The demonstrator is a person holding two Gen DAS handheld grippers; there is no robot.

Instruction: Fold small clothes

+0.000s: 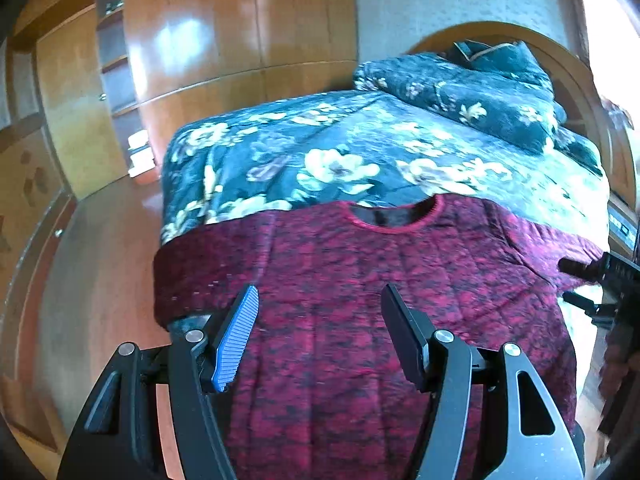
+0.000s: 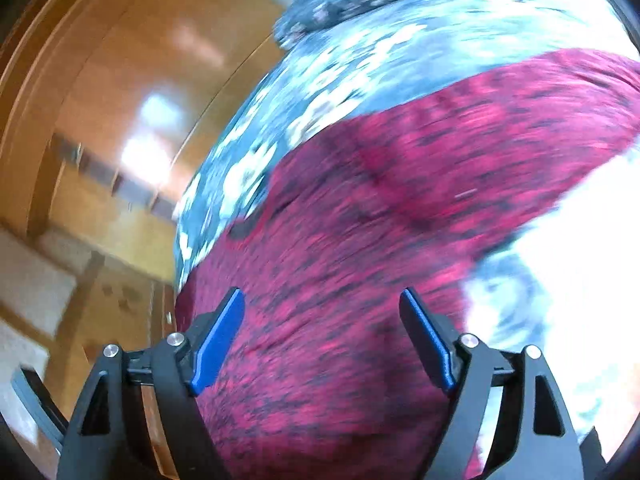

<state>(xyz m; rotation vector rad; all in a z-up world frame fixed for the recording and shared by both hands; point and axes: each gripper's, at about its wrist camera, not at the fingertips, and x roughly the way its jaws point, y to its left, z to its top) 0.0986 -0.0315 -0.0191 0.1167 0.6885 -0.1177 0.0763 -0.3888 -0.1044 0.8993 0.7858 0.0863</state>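
A dark red mottled T-shirt (image 1: 360,280) lies spread flat on the bed, neckline at the far side, both sleeves out. My left gripper (image 1: 320,292) is open and empty, above the shirt's lower middle. The right gripper's black body (image 1: 600,272) shows at the right edge by the shirt's right sleeve. In the blurred right wrist view, the same shirt (image 2: 380,220) fills the middle, and my right gripper (image 2: 322,296) is open and empty above it.
The bed carries a dark floral quilt (image 1: 320,152) and a folded floral duvet with a pillow (image 1: 480,88) at the head. Glossy wooden wardrobes (image 1: 220,40) stand left, beyond a strip of floor (image 1: 100,260). Bright light washes out the right side (image 2: 580,260).
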